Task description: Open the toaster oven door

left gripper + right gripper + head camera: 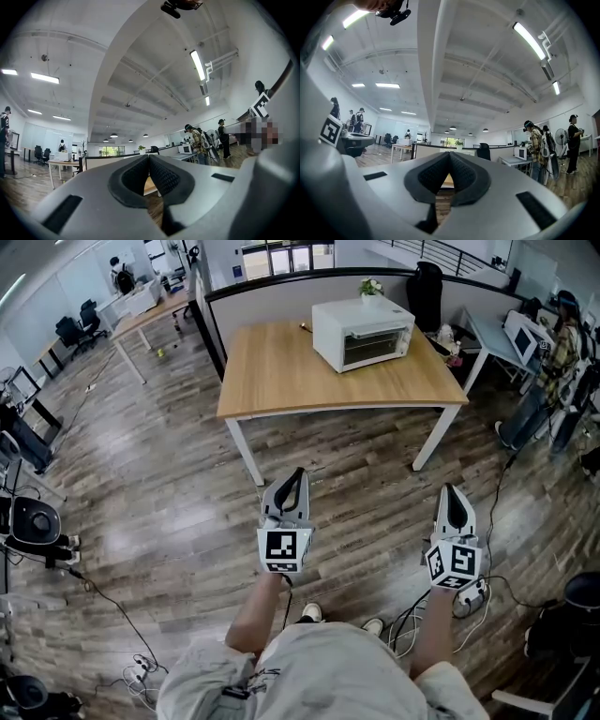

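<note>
Both the left gripper and right gripper are held closed on nothing. The toaster oven is set, door shut, on the table well ahead; its handle cannot be made out.

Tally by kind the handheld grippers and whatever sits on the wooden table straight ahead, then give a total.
Toaster oven: 1
Small dark item, too small to identify: 1
Grippers: 2 (left gripper, right gripper)
Total: 4
</note>
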The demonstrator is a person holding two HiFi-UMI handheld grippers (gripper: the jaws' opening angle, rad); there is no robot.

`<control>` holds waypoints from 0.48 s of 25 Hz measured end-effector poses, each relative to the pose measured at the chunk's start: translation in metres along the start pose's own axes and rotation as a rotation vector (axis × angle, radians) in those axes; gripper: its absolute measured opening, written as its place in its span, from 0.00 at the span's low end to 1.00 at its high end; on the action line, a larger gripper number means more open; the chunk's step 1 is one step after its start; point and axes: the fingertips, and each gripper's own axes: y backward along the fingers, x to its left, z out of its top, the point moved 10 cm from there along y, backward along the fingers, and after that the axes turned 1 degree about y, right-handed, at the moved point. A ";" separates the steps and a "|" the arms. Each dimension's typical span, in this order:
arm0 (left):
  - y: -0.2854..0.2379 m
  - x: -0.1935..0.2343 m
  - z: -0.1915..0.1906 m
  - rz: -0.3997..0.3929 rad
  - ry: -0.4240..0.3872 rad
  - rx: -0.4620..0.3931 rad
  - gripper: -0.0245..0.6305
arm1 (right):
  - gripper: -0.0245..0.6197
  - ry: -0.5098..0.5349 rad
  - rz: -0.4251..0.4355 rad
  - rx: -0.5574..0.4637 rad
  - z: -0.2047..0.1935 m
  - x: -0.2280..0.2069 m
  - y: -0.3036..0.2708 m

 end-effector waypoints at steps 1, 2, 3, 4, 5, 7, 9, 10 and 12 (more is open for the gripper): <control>0.000 0.000 0.000 0.000 0.001 0.000 0.06 | 0.07 -0.003 0.001 0.000 0.000 0.000 0.001; 0.001 0.000 0.001 -0.001 0.002 0.000 0.06 | 0.07 -0.006 0.002 0.000 0.001 0.000 0.002; 0.001 0.000 0.001 -0.002 0.002 -0.001 0.06 | 0.07 -0.008 0.002 0.000 0.001 0.000 0.002; 0.002 0.000 0.001 -0.003 0.001 -0.002 0.06 | 0.07 -0.010 0.001 0.000 0.001 0.000 0.002; 0.002 0.000 0.000 -0.003 0.001 -0.002 0.06 | 0.07 -0.013 -0.001 0.000 0.000 0.001 0.001; 0.002 0.002 -0.002 -0.001 0.002 0.001 0.06 | 0.08 -0.019 0.000 -0.002 -0.003 0.002 -0.001; 0.004 0.005 -0.005 0.006 0.007 0.001 0.06 | 0.09 -0.018 0.008 -0.003 -0.004 0.006 -0.002; 0.006 0.007 -0.006 0.007 0.012 0.002 0.06 | 0.12 -0.015 0.012 -0.003 -0.004 0.010 -0.002; 0.009 0.010 -0.008 0.002 0.018 0.003 0.06 | 0.22 -0.007 0.016 -0.005 -0.004 0.016 -0.001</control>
